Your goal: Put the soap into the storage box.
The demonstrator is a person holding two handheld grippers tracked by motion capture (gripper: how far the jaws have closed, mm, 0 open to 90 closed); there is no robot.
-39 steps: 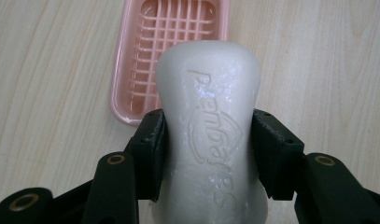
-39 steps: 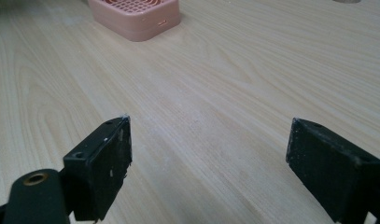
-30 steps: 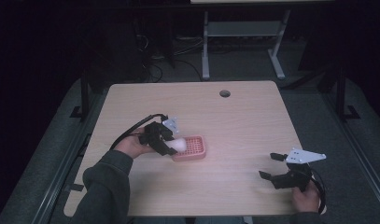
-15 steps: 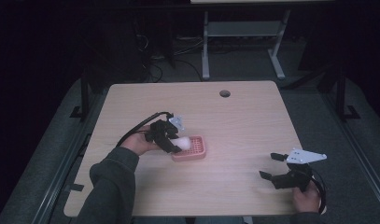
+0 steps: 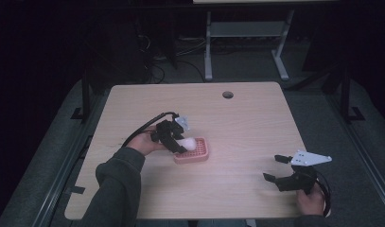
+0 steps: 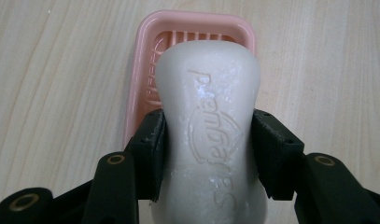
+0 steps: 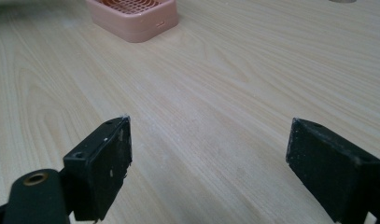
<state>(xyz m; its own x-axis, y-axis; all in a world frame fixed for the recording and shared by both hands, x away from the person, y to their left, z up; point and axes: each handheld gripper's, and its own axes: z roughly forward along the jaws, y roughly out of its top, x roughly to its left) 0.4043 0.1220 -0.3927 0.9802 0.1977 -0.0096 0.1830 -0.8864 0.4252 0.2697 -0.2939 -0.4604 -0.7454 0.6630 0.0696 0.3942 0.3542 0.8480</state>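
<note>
A: What do we see in the middle of the high view?

B: We see the left gripper [image 5: 177, 142] there, a bit left of the middle. Its jaws are squeezed tight on a white bar of soap [image 5: 190, 142].

A: And where is the soap?

B: It hangs just over the pink soap dish [image 5: 197, 154]. In the left gripper view the white bar of soap [image 6: 210, 126] fills the middle of the frame, and the two black jaws press on its two sides near the bottom. The pink soap dish [image 6: 145, 60] peeks out behind it at the top, with little ribs inside. We cannot tell if the soap touches the dish.

A: Do we see words on the soap?

B: Yes, there are raised letters on its top face, but we cannot read them well.

A: What about the other side?

B: The right gripper [image 5: 280, 168] sits at the lower right of the high view, well apart from the dish. Its jaws stand wide open with nothing between them. In the right gripper view we look between the two jaws at the bare bench [image 7: 234, 93], and the dish [image 7: 131, 14] is far off at the upper left of the frame.

A: What is the bench like?

B: It is light wood, with a small round hole [image 5: 227, 94] near its far edge.
</note>
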